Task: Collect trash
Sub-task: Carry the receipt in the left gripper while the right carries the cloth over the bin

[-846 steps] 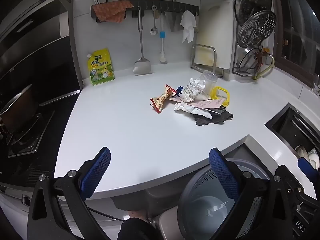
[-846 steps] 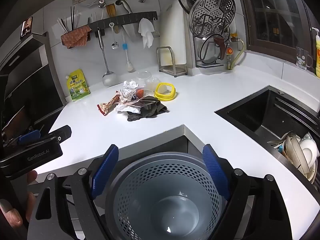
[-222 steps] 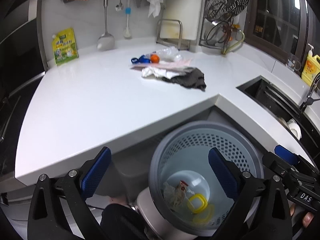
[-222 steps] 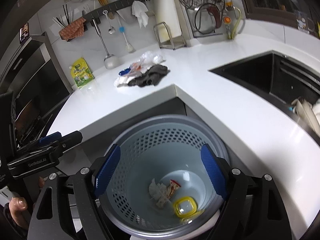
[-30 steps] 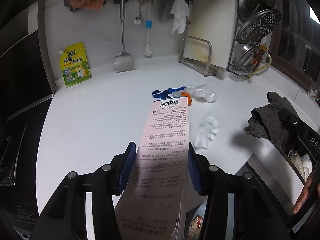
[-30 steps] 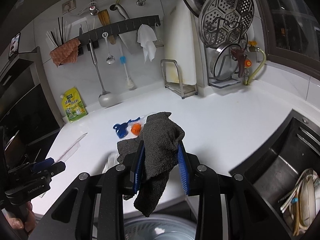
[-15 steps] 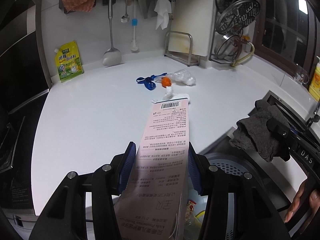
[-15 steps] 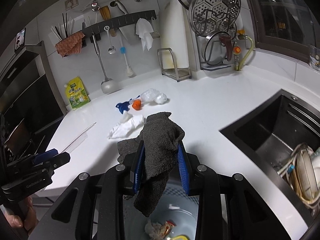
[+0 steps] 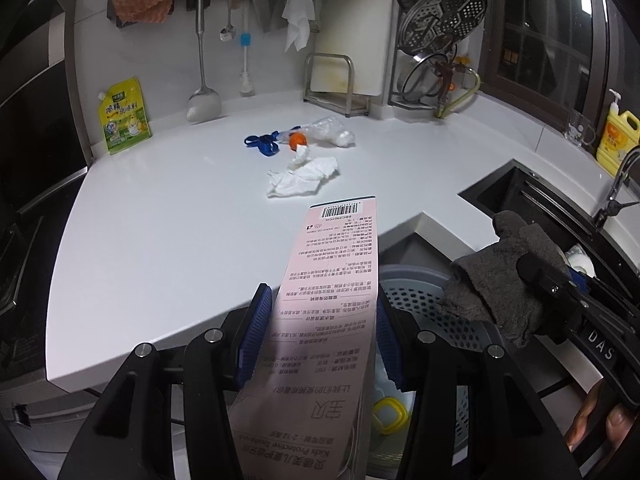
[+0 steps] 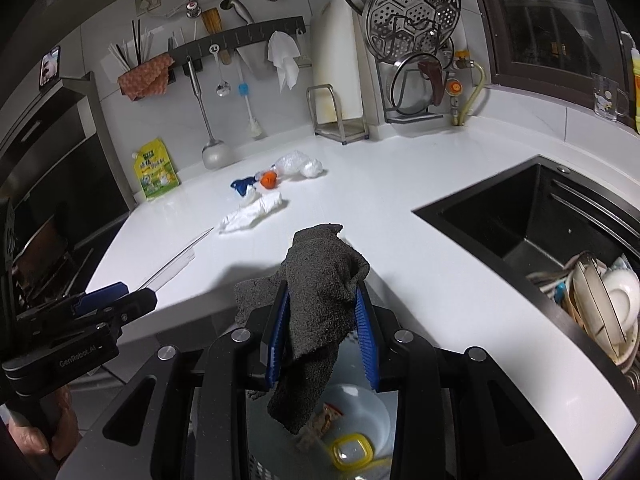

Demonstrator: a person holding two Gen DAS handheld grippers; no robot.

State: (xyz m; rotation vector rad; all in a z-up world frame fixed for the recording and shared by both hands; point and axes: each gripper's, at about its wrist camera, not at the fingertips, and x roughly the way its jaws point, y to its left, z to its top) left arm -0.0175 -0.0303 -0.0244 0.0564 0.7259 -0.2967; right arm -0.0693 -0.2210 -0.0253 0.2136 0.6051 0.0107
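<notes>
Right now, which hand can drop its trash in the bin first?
Probably the right. The right gripper holds the dark rag, which dangles straight over the open gray bin. The left gripper pinches the pink box, which reaches out over the white counter beside the bin.

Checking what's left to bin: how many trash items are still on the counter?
3: white tissue, clear plastic bag behind it, blue scrap with orange bit to its left. Smaller bits may be hidden.

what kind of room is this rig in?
Almost certainly a home kitchen: an L-shaped white countertop with a black sink holding dishes, a wall rail hung with a ladle and cloths, and a steamer rack by the window.
</notes>
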